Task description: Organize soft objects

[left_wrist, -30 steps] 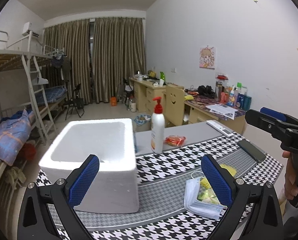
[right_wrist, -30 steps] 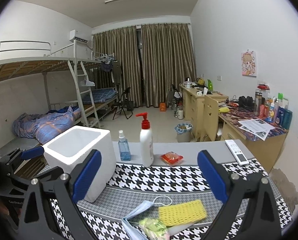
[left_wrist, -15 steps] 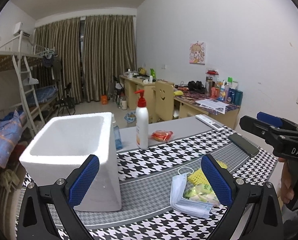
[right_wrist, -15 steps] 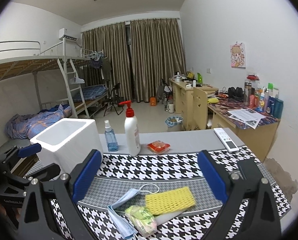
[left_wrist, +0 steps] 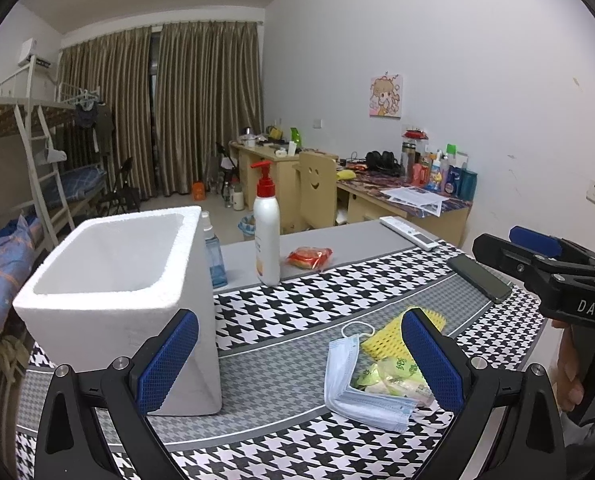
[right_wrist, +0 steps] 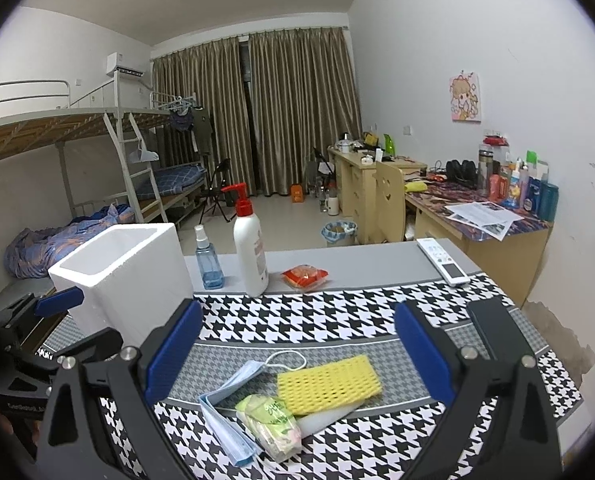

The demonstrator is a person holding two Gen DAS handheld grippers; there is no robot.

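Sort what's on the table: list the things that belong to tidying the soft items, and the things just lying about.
For the job:
blue face mask
yellow mesh sponge
green tissue pack
white foam box

Lying about:
pump lotion bottle
blue spray bottle
red snack packet
remote control
black phone

White letters "DAS" stand on the black body of the right tool (left_wrist: 537, 256), seen from the left wrist view at the counter's right edge. Green print on the pale green plastic tissue packet (right_wrist: 271, 426) and the label on the white pump bottle (right_wrist: 250, 256) are too small to read.
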